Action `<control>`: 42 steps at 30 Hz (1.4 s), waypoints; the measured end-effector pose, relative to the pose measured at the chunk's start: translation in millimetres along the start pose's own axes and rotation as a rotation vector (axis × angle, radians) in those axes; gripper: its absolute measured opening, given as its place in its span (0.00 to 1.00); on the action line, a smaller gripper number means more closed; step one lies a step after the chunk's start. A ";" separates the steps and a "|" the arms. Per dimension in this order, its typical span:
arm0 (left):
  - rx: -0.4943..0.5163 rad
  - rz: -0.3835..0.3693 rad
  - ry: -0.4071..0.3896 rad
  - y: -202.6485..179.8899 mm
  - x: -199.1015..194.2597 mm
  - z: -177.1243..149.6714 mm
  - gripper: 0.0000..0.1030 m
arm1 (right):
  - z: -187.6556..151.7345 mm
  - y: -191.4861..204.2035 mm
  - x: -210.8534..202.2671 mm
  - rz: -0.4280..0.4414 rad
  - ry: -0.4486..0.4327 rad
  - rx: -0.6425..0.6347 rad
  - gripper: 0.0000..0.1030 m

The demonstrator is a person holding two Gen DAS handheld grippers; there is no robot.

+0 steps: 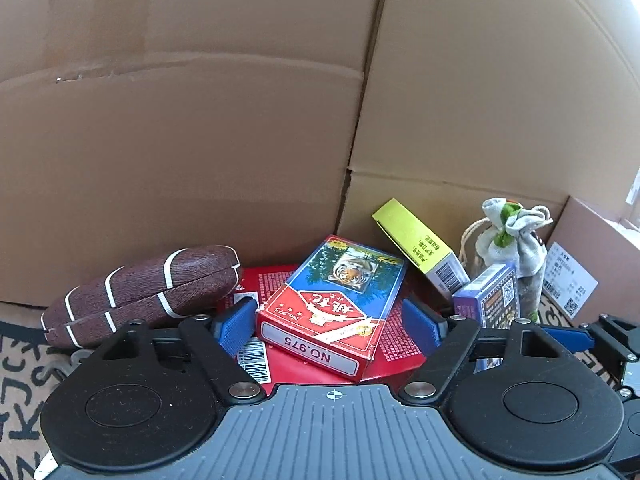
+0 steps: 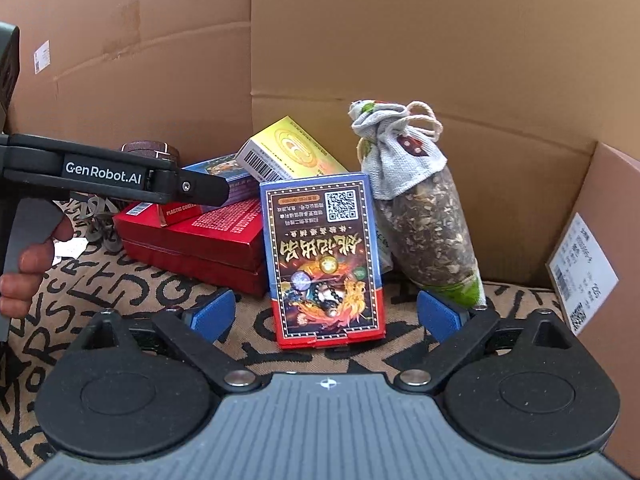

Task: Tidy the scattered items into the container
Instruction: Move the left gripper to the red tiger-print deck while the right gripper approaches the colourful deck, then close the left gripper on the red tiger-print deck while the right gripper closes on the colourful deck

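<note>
On the far left a brown case [image 1: 140,292] is lying on its side, leaning on a flat red box [image 1: 276,284]. A tiger pack [image 1: 332,300] is resting on top of that box, and the left gripper [image 1: 332,322] is hovering over it with its fingers [image 1: 236,324] standing apart, one on each side of the pack and neither pressing on it.

Further right, a yellow box [image 1: 416,248] is tilting against the cardboard [image 1: 200,140] behind. A blue pack [image 2: 326,256] is standing nearly upright against the red box, and the right gripper [image 2: 326,314] is straddling it, fingers spread wide and clear of its edges. A bag [image 2: 424,216] with a drawstring top is leaning at the far right.

Everything is sitting bunched together on a lettered cloth [image 2: 120,280], hemmed in by cardboard walls. Whether those walls are the container is not settled: the pile could be items gathered inside it, or items lying beside a box and waiting to go in. Nothing is being carried by either gripper, and no stray item is showing elsewhere on the cloth.
</note>
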State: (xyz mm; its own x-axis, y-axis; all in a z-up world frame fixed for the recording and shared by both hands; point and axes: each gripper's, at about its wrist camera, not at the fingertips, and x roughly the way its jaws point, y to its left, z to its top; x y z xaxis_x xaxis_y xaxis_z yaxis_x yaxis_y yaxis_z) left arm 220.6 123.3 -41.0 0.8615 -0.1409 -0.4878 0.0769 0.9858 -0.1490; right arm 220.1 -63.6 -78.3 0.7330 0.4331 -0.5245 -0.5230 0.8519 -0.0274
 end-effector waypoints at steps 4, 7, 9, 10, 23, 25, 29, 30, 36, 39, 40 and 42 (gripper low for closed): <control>0.033 0.017 -0.002 -6.8 0.8 -3.0 0.87 | 0.4 0.5 4.7 0.014 -0.003 -0.002 0.86; 0.071 0.043 0.005 -13.6 0.8 -4.7 0.82 | 0.3 -0.2 10.0 0.012 0.014 0.004 0.65; 0.082 0.046 0.012 -16.0 -3.6 -4.7 0.67 | 0.0 -1.5 7.7 0.015 0.026 0.010 0.64; 0.085 0.046 0.017 -17.3 -6.9 -5.4 0.66 | -0.2 -2.6 6.1 0.023 0.036 0.025 0.63; 0.085 -0.012 0.076 -48.4 -78.9 -42.5 0.65 | -26.4 1.1 -57.5 0.053 0.096 0.060 0.62; 0.092 -0.021 0.095 -56.1 -95.4 -49.5 0.65 | -36.0 4.8 -71.2 0.049 0.105 0.058 0.62; 0.069 -0.037 0.154 -63.5 -112.3 -71.4 0.66 | -53.1 7.1 -105.1 0.033 0.107 0.066 0.62; 0.055 -0.042 0.169 -62.3 -111.3 -75.5 0.68 | -57.5 8.7 -112.8 0.030 0.108 0.066 0.63; 0.016 -0.031 0.199 -54.1 -114.7 -101.3 0.80 | -72.7 15.2 -139.8 -0.033 0.081 0.067 0.76; 0.037 -0.024 0.194 -60.6 -114.8 -101.4 0.83 | -74.0 15.0 -141.2 -0.050 0.060 0.075 0.76; 0.043 -0.022 0.200 -62.4 -111.9 -100.7 0.83 | -74.5 14.4 -139.5 -0.047 0.061 0.082 0.76; 0.055 -0.019 0.209 -65.6 -106.2 -100.3 0.84 | -76.0 13.2 -133.8 -0.036 0.069 0.094 0.76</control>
State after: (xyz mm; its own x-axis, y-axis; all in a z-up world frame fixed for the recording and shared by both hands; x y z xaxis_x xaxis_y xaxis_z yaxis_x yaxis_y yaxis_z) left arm 73.7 64.5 -65.8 0.7373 -0.1700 -0.6538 0.1246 0.9854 -0.1157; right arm 82.1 -132.7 -73.2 0.7175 0.3828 -0.5820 -0.4512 0.8919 0.0306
